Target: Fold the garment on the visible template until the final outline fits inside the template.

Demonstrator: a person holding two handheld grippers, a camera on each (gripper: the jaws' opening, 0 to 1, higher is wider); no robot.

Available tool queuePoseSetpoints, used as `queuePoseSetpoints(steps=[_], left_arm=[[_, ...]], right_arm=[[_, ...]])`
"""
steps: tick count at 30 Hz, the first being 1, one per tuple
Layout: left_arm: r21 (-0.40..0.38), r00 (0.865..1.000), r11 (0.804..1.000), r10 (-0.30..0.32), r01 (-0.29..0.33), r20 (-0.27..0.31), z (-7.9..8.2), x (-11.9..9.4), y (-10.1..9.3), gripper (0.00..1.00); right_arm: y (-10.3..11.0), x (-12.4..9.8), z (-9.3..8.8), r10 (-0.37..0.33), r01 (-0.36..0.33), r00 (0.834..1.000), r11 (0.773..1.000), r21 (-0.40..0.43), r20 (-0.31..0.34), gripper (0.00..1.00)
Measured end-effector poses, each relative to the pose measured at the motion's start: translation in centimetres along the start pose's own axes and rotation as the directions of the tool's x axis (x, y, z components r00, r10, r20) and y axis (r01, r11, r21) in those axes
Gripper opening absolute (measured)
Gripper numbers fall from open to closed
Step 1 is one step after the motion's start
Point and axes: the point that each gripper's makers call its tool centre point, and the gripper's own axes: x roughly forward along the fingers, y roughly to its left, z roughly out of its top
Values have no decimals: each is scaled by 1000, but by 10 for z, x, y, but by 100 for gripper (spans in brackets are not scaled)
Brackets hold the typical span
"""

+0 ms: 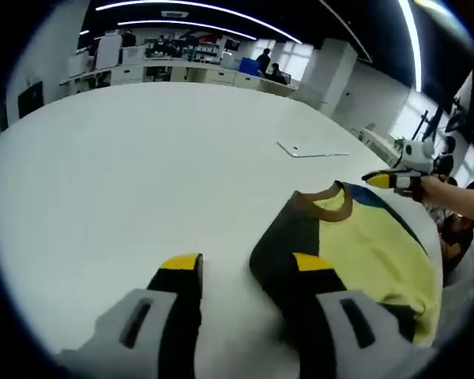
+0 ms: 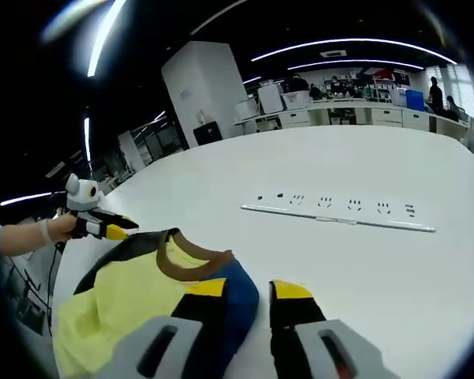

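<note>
Left gripper (image 1: pixel 245 272) jaws wide, straddling the dark shoulder edge of the yellow T-shirt (image 1: pixel 371 245); right gripper (image 2: pixel 249 292) jaws wide at the blue shoulder. Shirt lies flat on the white table (image 1: pixel 158 158), collar (image 2: pixel 191 264) between the grippers. Likely the pre-grasp step: next, close on both shoulders, then fold; no containers visible.

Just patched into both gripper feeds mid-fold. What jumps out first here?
The yellow shirt with its brown collar and dark sleeves, lying on a big white table, catches the eye first. The left gripper and right gripper, both yellow-tipped, stand open at its near edges, one jaw of each over the fabric. Beyond the shirt, a flat clear template with small marks lies on the table.
</note>
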Motion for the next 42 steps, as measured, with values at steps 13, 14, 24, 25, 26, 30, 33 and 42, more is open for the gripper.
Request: queuePoseSetpoints(steps=[13,14,24,25,26,30,33,42], left_arm=[[137,997,989,-65,61,28,10,-26,-23,85],[154,997,985,-77,73,20,9,-28,-26,88],[212,994,972,-106,101,13,9,-55,-43,98],[218,994,971,-106,101,11,8,-58,-44,97],[218,994,970,-109,104,12,7,-61,-46,96],[233,993,966,-118,111,18,1,-73,-55,96],[230,992,966,-124,114,30,-3,-84,-58,94],[233,992,968,-112,97,51,-17,-111,-68,90]], right_arm=[[19,-33,-17,-9,7,998,999,-37,-67,77],[20,-36,-17,-13,10,998,999,-43,-67,78],[41,-54,-23,-6,0,995,998,-60,-100,95],[44,-57,-23,-4,-2,995,998,-61,-100,94],[46,-59,-24,-3,-3,995,998,-64,-100,93],[54,-69,-28,2,-9,995,998,-69,-101,92],[58,-77,-31,-1,-6,994,998,-69,-107,91],[72,-101,-47,10,-15,995,999,-50,-97,87]])
